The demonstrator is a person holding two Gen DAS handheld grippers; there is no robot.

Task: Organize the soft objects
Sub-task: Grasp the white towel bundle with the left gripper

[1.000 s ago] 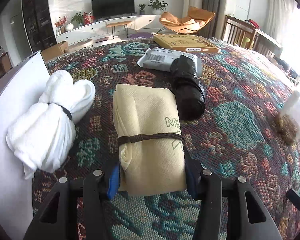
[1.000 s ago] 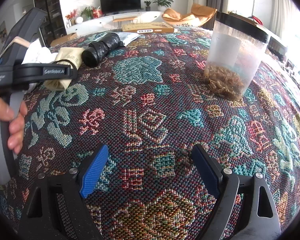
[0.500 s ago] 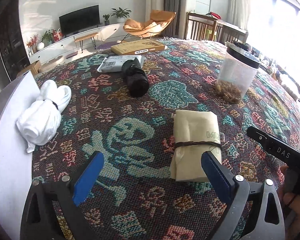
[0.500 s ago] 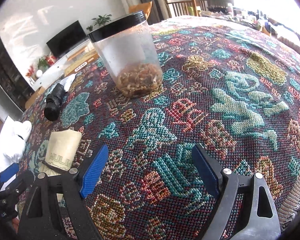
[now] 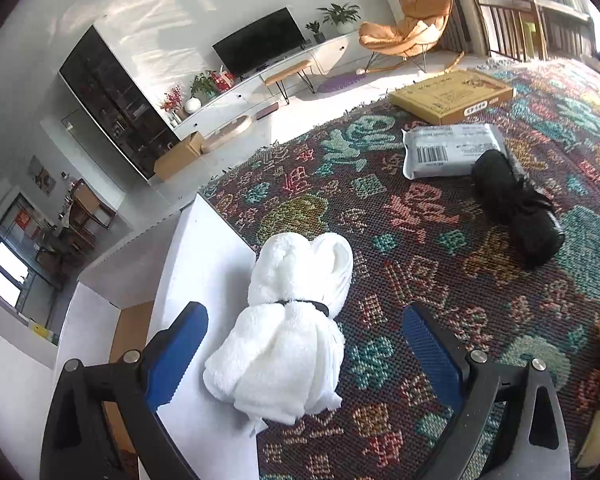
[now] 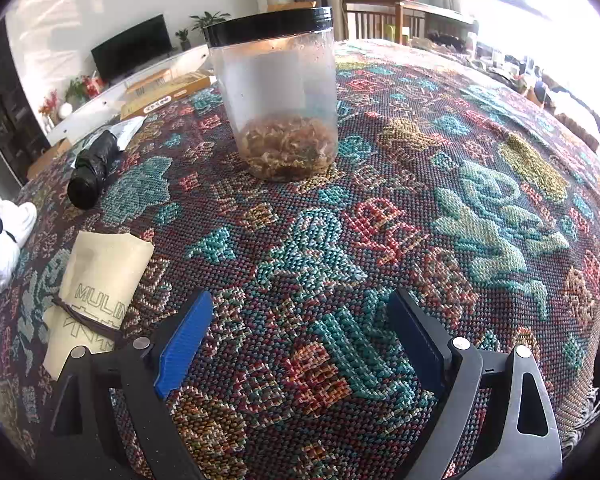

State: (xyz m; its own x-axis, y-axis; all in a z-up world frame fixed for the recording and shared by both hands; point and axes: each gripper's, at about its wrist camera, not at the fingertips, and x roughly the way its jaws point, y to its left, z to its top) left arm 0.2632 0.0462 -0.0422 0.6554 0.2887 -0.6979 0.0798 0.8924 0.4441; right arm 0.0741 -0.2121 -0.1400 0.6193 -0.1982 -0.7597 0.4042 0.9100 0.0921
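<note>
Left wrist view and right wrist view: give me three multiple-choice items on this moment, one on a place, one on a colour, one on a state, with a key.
1. Where does the white towel lie?
A. inside the jar
B. ahead of the left gripper, between its jaws
C. on the cardboard box

2. What colour is the jar lid?
A. black
B. yellow
C. white

3. How does the right gripper stand?
A. shut on the jar
B. shut on the towel
C. open and empty

Key: 1 B, the towel sits between the blue pads. 2 A, a black lid tops the clear jar. 3 C, only tablecloth shows between the spread jaws.
</note>
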